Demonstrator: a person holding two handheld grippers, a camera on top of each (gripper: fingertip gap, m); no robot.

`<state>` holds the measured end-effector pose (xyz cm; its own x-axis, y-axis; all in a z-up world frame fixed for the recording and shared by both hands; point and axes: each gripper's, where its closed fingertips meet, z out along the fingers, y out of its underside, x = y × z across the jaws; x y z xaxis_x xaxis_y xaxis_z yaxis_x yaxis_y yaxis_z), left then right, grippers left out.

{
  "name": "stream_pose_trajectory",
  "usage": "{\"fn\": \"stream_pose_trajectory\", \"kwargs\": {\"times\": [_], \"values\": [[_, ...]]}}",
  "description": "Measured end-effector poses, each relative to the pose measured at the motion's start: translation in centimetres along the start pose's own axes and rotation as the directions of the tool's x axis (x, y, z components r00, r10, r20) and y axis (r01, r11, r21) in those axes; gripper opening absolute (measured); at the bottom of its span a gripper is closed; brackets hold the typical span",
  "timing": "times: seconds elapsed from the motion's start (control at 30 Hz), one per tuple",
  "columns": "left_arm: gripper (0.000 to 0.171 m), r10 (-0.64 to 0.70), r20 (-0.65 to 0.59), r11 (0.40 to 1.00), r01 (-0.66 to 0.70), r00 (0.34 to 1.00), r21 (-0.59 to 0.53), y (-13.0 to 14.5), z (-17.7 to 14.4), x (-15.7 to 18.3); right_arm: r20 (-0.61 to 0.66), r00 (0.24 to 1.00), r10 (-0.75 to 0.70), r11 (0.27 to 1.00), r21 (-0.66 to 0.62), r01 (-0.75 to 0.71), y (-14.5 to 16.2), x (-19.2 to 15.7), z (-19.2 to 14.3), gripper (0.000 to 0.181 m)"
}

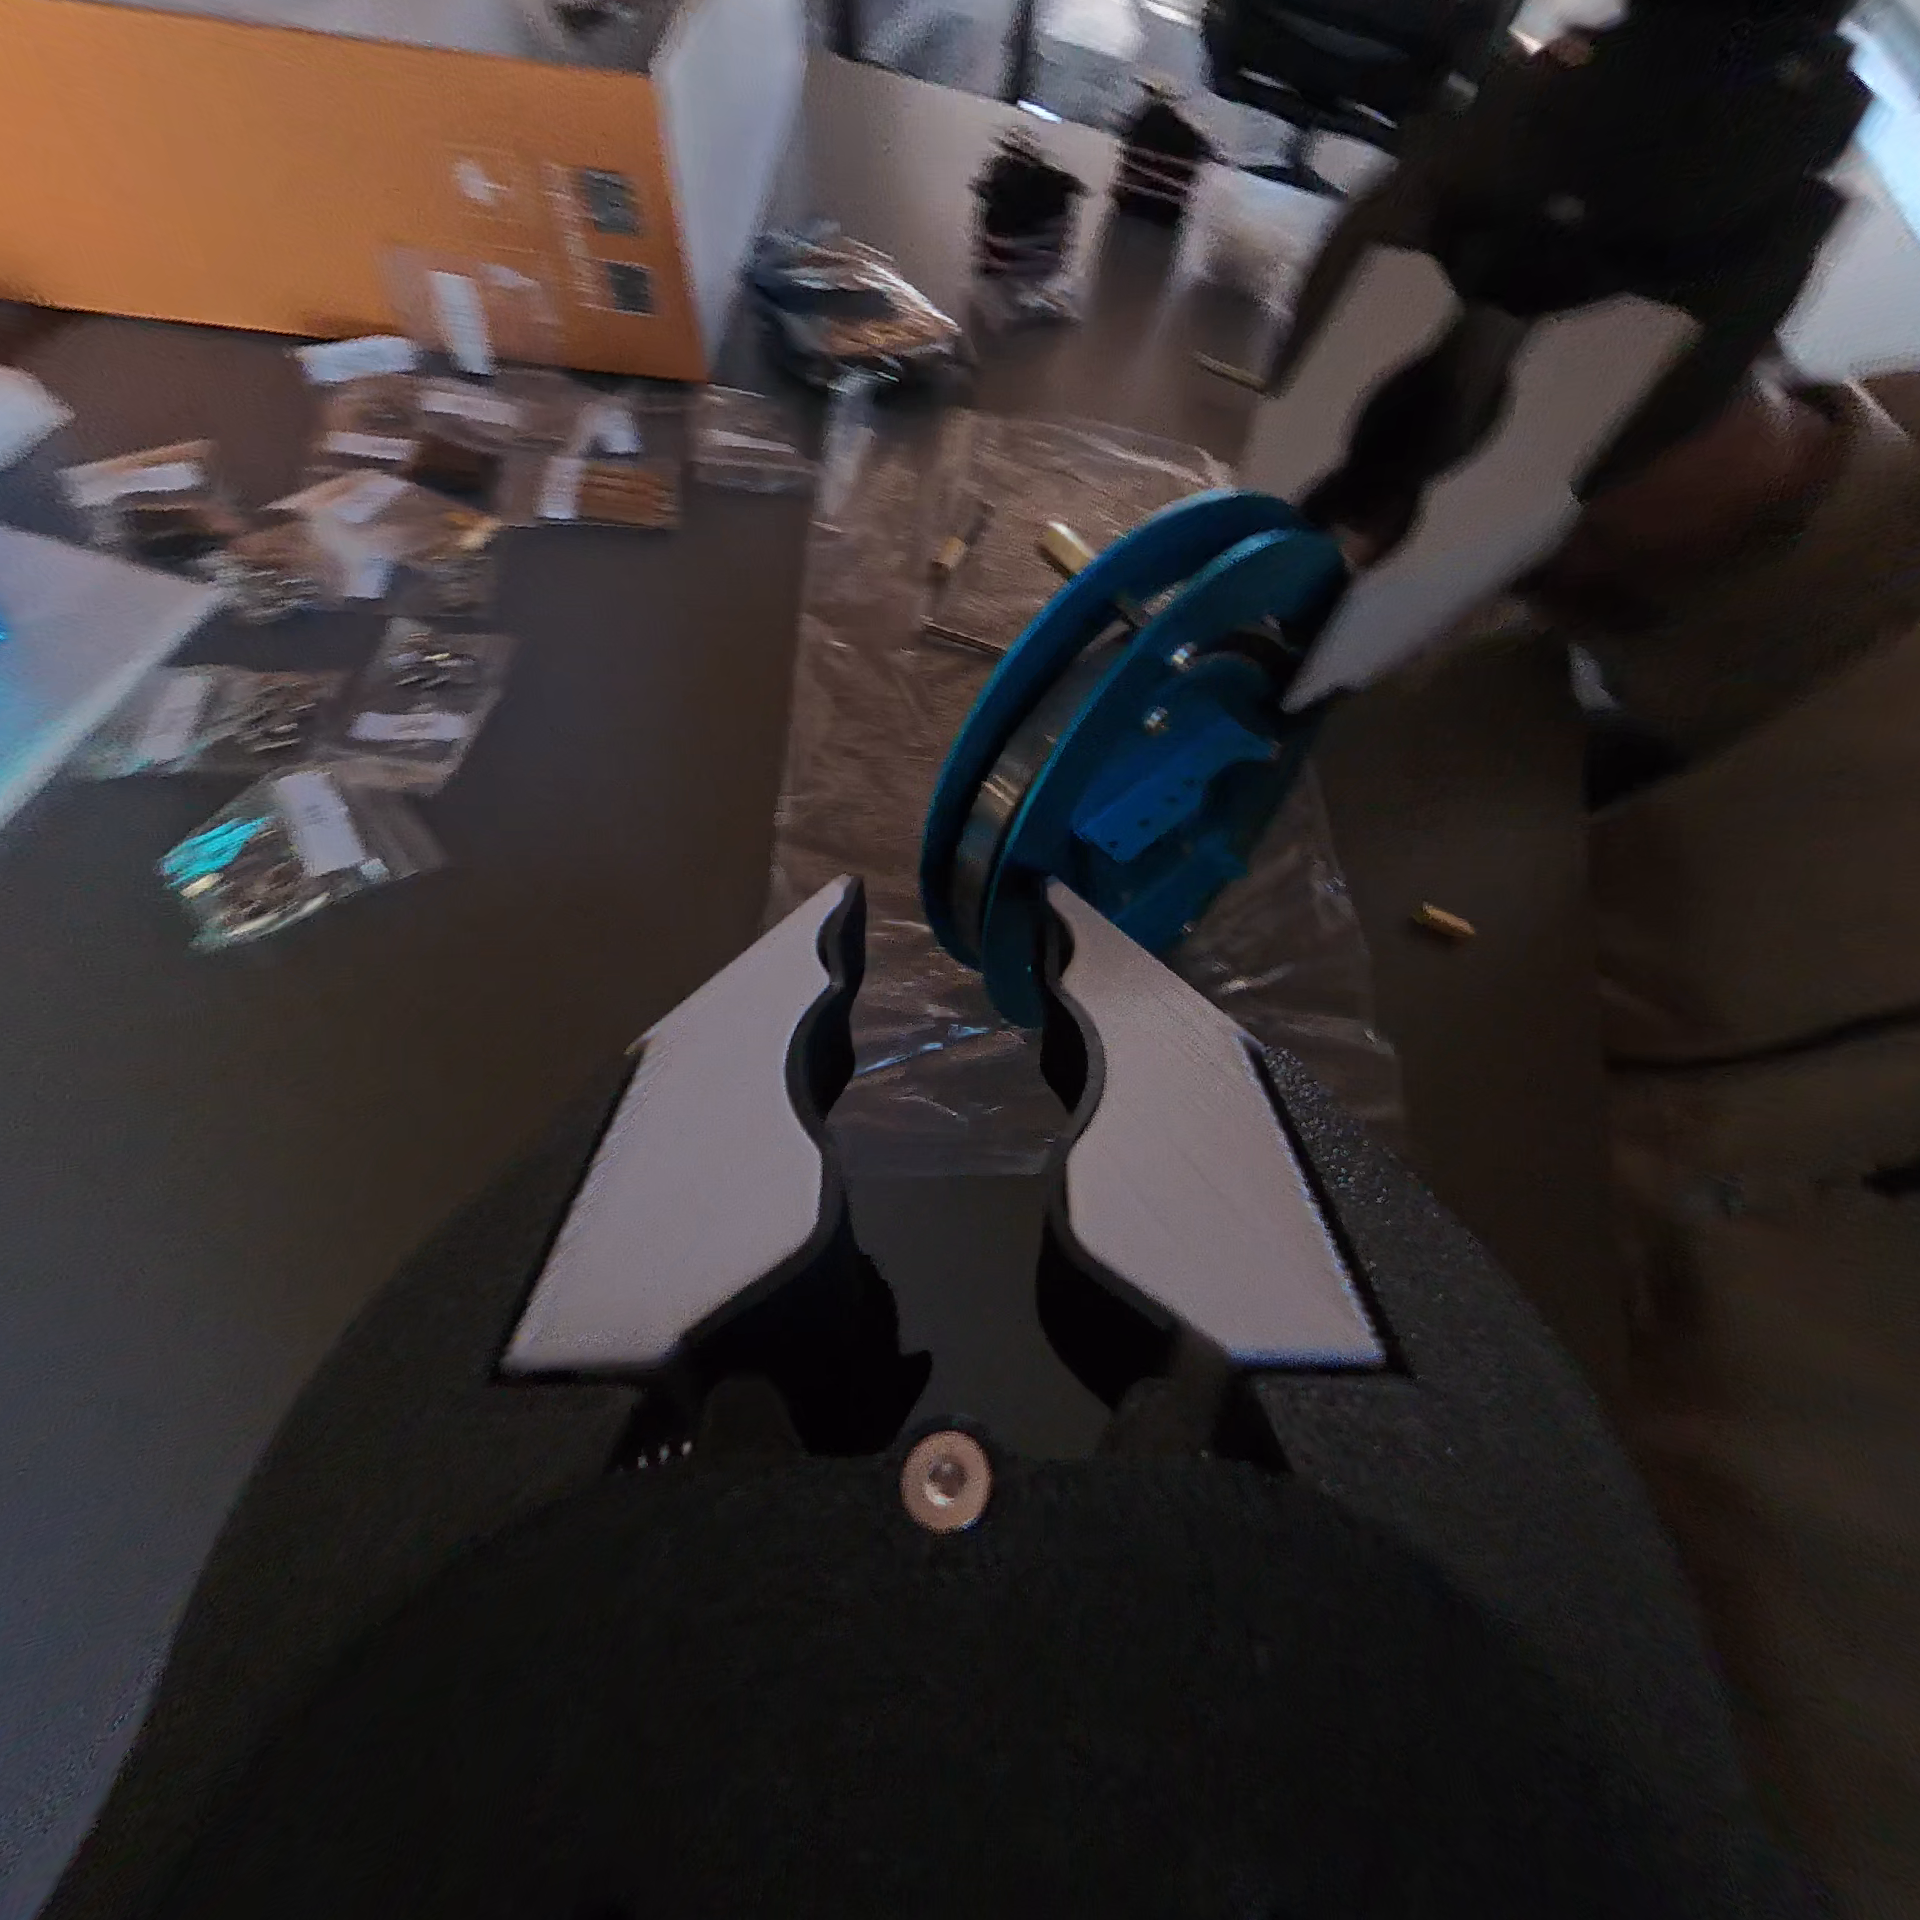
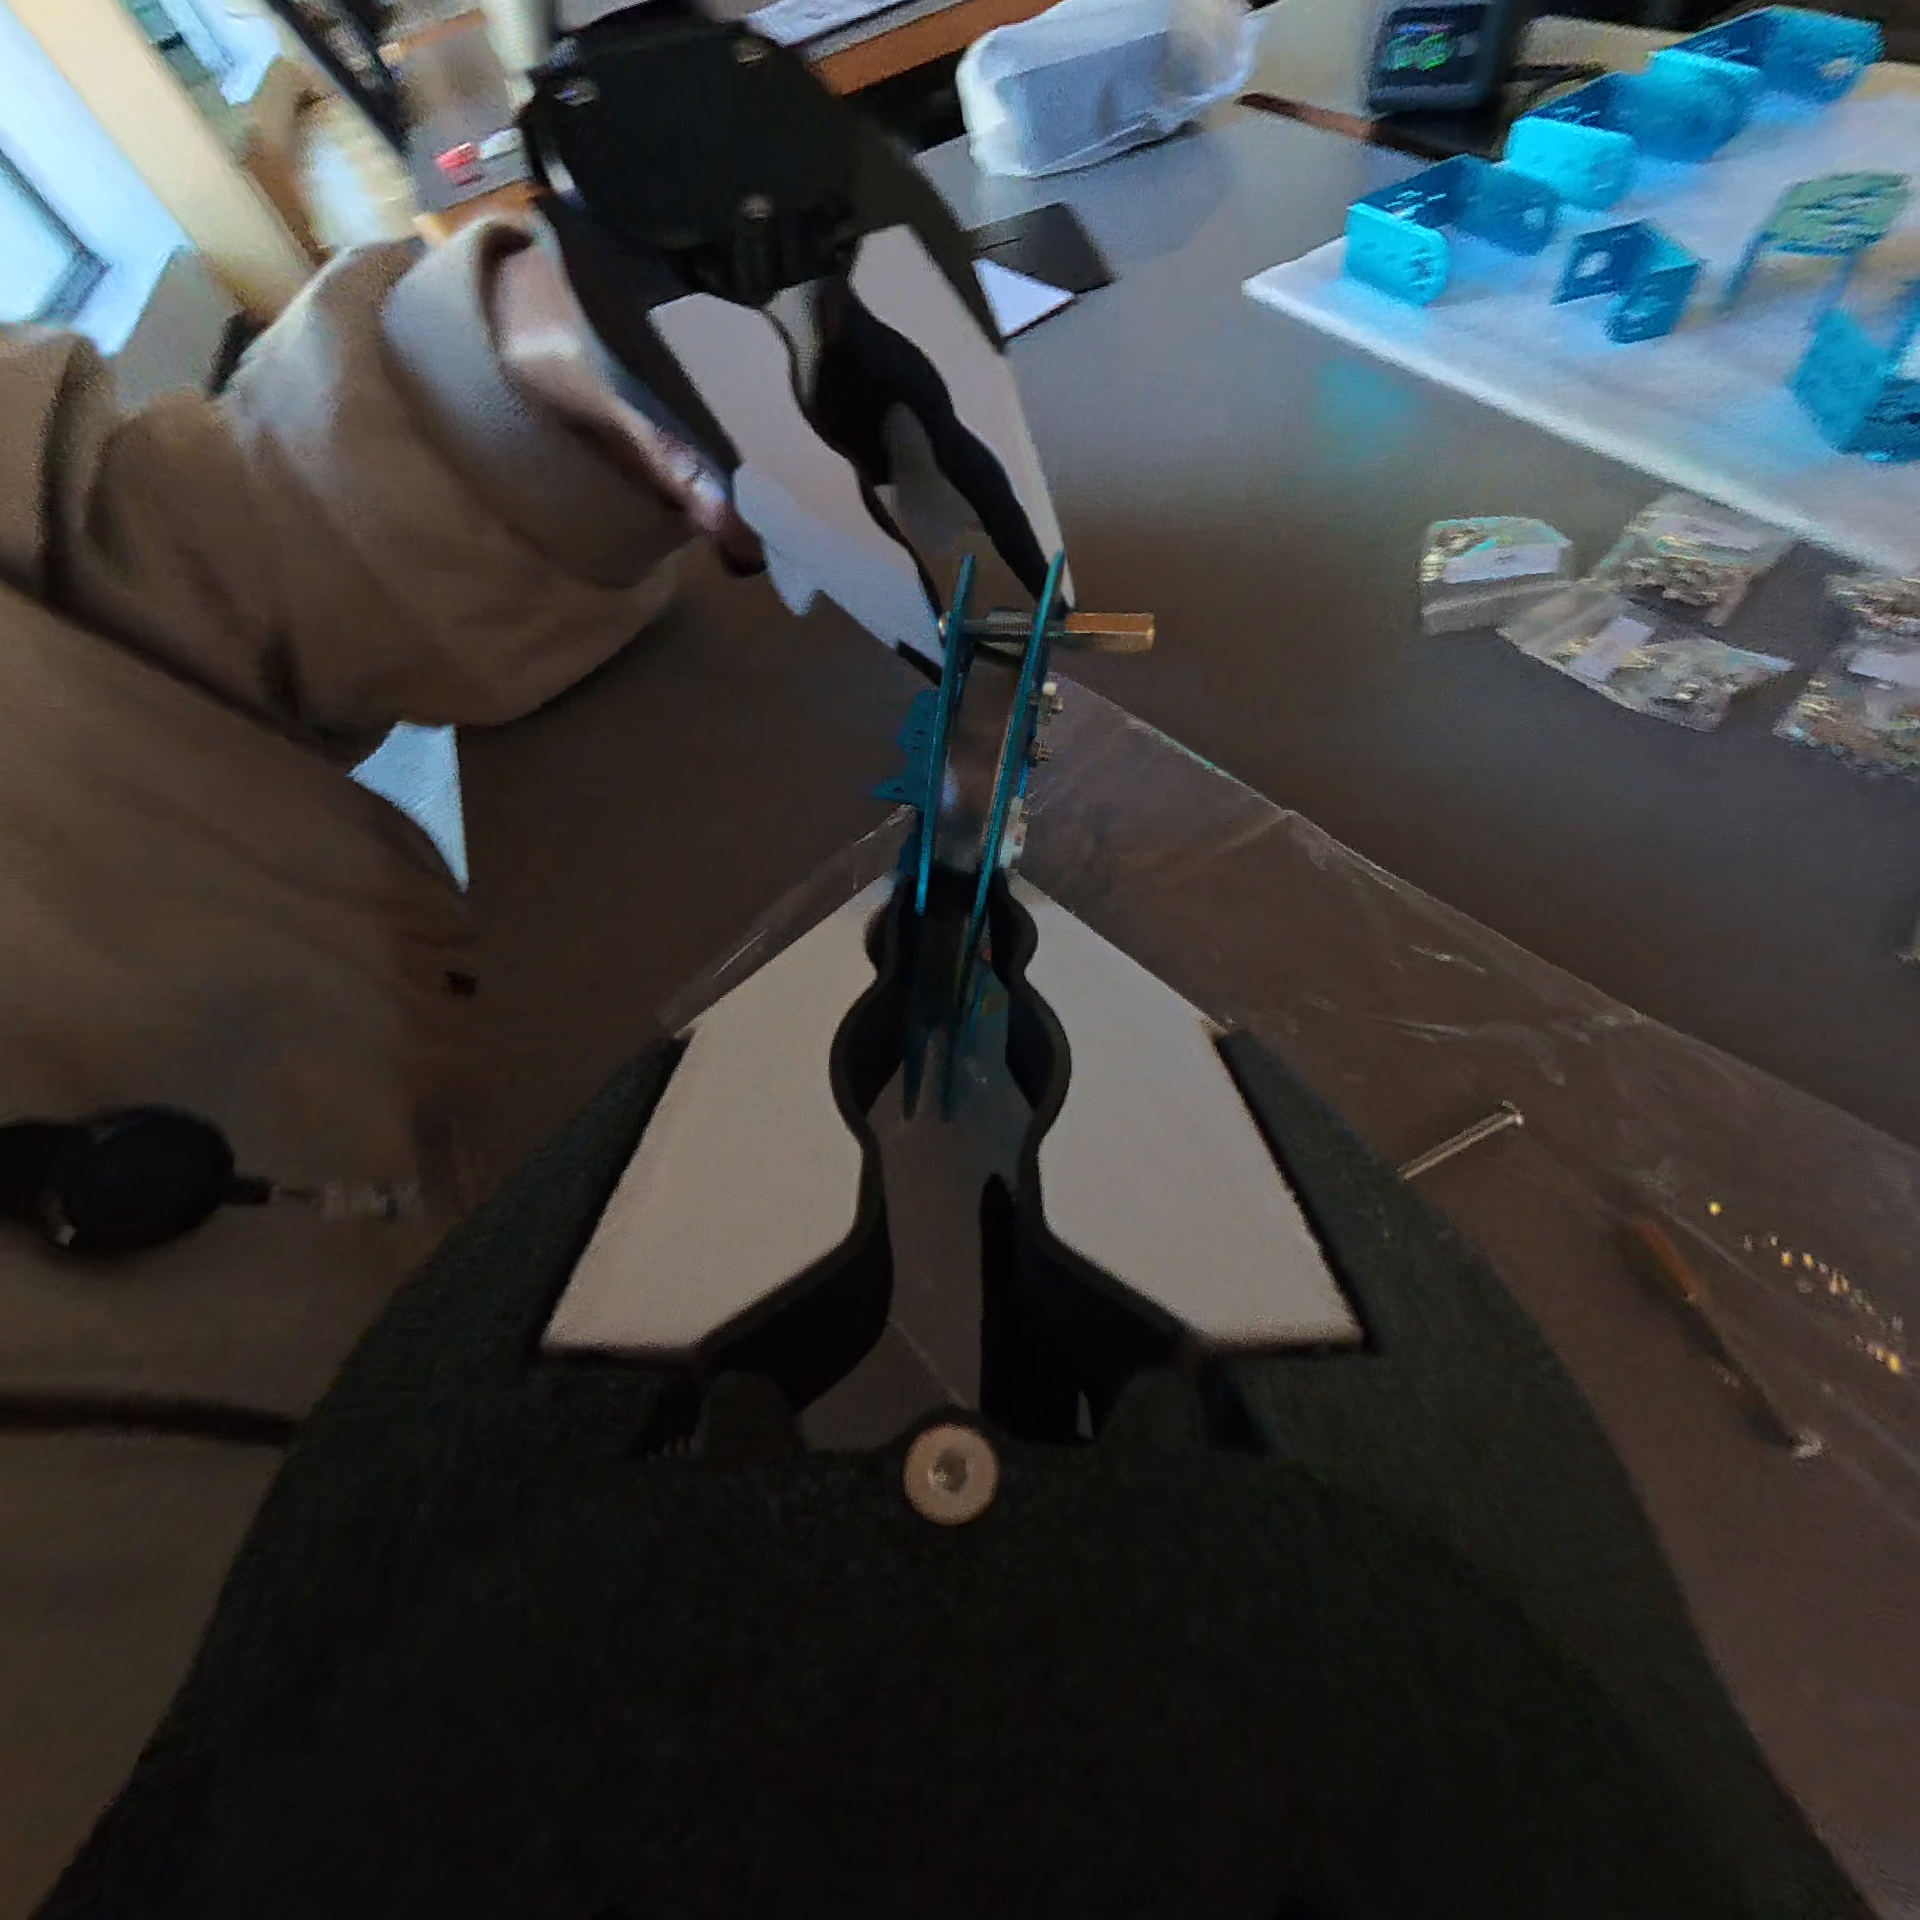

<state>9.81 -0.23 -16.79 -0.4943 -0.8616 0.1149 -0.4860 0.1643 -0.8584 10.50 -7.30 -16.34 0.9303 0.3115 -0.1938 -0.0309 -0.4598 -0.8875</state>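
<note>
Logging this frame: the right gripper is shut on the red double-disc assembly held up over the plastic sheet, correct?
Not quite: the double-disc assembly is blue, not red. The right wrist view shows the right gripper shut on its edge, above the plastic sheet; the left wrist view confirms the blue discs.

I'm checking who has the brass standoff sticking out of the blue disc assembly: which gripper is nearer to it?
Left. The left gripper has its fingertips right beside the brass standoff, while the right gripper clamps the blue disc assembly at the opposite edge.
</note>
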Motion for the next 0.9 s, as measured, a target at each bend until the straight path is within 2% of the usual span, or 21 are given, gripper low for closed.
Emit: {"fn": "stream_pose_trajectory", "kwargs": {"times": [0.1,0.13,0.2,0.27,0.33,0.47,0.53,0.63,0.8,0.9], "values": [[0.03,-0.127,0.294,0.987,0.093,0.947,0.129,-0.8,-2.8,-1.5,-0.127,0.992,0.018,0.998,0.055,-0.011,-0.2,-0.6,0.3,0.012],[0.03,-0.158,0.321,0.977,0.101,0.934,0.189,-1.4,-3.6,-0.6,-0.161,0.987,0.024,0.998,0.063,-0.014,-0.2,-0.8,0.3,0.012],[0.024,-0.197,0.262,0.949,0.116,0.945,0.293,-2.6,-3.7,2.8,-0.218,0.976,0.018,0.998,0.067,-0.003,-0.3,-1.3,0.6,0.012],[0.021,-0.195,0.212,0.949,0.13,0.958,0.286,-2.5,-2.2,5.9,-0.261,0.963,0.06,0.996,0.08,-0.04,-0.4,-1.4,0.8,0.012],[0.021,-0.195,0.24,0.956,0.129,0.951,0.264,-2.0,-1.0,7.0,-0.274,0.959,0.073,0.995,0.089,-0.05,-0.5,-1.7,1.0,0.012],[0.019,-0.263,0.3,0.938,0.171,0.917,0.301,-1.6,-0.8,5.7,-0.288,0.957,0.016,0.999,0.052,-0.001,-0.5,-2.5,1.4,0.012],[0.019,-0.31,0.275,0.916,0.208,0.91,0.344,-1.9,-1.2,5.3,-0.306,0.952,-0.023,0.999,0.036,0.035,-0.6,-2.6,1.6,0.012],[0.016,-0.308,0.288,0.916,0.2,0.907,0.349,-1.8,-1.2,4.8,-0.324,0.943,-0.072,0.997,0.013,0.081,-0.7,-2.6,1.8,0.012],[0.01,-0.326,0.279,0.904,0.212,0.903,0.37,-1.5,-1.5,4.6,-0.313,0.946,-0.086,0.996,0.012,0.094,-0.7,-2.8,1.9,0.012],[0.01,-0.376,0.239,0.88,0.264,0.895,0.396,-1.4,-1.9,4.6,-0.324,0.94,-0.105,0.994,-0.009,0.109,-0.8,-3.0,2.1,0.012]]}}
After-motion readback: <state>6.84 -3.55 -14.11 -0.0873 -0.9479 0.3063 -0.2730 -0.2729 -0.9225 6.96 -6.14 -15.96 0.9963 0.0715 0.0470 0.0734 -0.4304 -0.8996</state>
